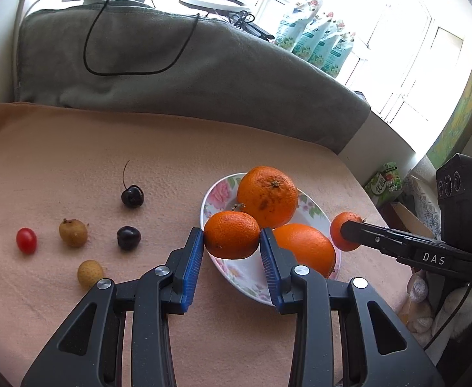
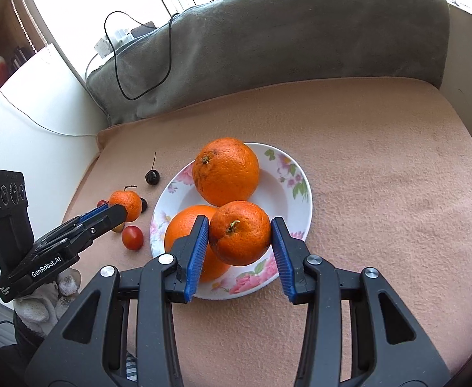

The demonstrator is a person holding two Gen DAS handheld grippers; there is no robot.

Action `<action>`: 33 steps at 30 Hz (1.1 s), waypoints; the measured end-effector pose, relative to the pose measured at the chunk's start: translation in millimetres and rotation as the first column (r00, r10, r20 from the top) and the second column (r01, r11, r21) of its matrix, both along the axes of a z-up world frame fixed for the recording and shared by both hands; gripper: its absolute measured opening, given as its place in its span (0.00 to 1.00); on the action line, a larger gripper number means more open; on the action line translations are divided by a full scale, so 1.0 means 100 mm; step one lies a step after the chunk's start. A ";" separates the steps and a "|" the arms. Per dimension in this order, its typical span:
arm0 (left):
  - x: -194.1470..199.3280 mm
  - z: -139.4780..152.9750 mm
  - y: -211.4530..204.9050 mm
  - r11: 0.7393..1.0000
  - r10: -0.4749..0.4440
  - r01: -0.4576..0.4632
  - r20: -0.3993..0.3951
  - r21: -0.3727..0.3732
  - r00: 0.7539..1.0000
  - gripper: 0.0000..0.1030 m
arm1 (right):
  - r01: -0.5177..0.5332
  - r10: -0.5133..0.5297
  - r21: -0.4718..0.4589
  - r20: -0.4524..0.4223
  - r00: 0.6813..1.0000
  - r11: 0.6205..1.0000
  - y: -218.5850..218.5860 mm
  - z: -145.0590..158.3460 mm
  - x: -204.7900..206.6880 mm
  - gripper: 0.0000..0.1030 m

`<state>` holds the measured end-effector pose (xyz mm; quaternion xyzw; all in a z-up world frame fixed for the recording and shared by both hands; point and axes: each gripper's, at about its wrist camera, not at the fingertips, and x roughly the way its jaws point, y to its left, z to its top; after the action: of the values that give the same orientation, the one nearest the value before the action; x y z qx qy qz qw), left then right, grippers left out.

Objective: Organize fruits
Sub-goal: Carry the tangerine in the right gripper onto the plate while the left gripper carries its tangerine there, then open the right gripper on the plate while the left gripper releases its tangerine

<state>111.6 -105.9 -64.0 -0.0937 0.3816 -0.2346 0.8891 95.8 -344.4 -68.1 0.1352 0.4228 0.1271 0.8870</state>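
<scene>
My left gripper [image 1: 231,235] is shut on a small mandarin [image 1: 226,242], held just over the near-left rim of a floral plate [image 1: 218,190]. My right gripper [image 2: 239,225] is shut on a second mandarin [image 2: 242,245], above the plate's [image 2: 281,187] near side. Two large oranges [image 1: 267,192] [image 1: 305,246] lie in the plate. Each wrist view also shows the other gripper from the side, gripping its mandarin [image 1: 340,229] [image 2: 126,203].
On the peach cloth left of the plate lie two dark cherries [image 1: 132,195] [image 1: 129,238], two brown longans [image 1: 73,233] [image 1: 90,273] and a cherry tomato [image 1: 26,240]. A grey blanket [image 1: 171,74] with a black cable rises behind.
</scene>
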 end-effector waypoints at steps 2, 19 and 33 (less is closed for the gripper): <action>0.01 -0.02 -0.04 1.000 -0.006 0.006 -0.007 0.005 1.000 0.34 | 0.003 -0.003 0.000 -0.005 1.000 1.000 -0.03 -0.03 0.01 0.40; 0.04 -0.03 -0.23 0.999 -0.035 0.035 -0.007 0.036 0.999 0.34 | -0.002 0.003 0.021 -0.038 0.999 1.000 -0.05 -0.15 0.14 0.41; 0.02 0.02 -0.27 0.997 -0.059 0.058 0.008 0.045 0.998 0.39 | -0.002 0.002 0.017 -0.029 1.000 1.000 -0.04 -0.12 0.14 0.59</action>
<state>113.2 -133.2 -62.2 -0.0617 0.3850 -0.2525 0.8856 109.4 -348.2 -80.5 0.1442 0.4345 0.1298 0.8795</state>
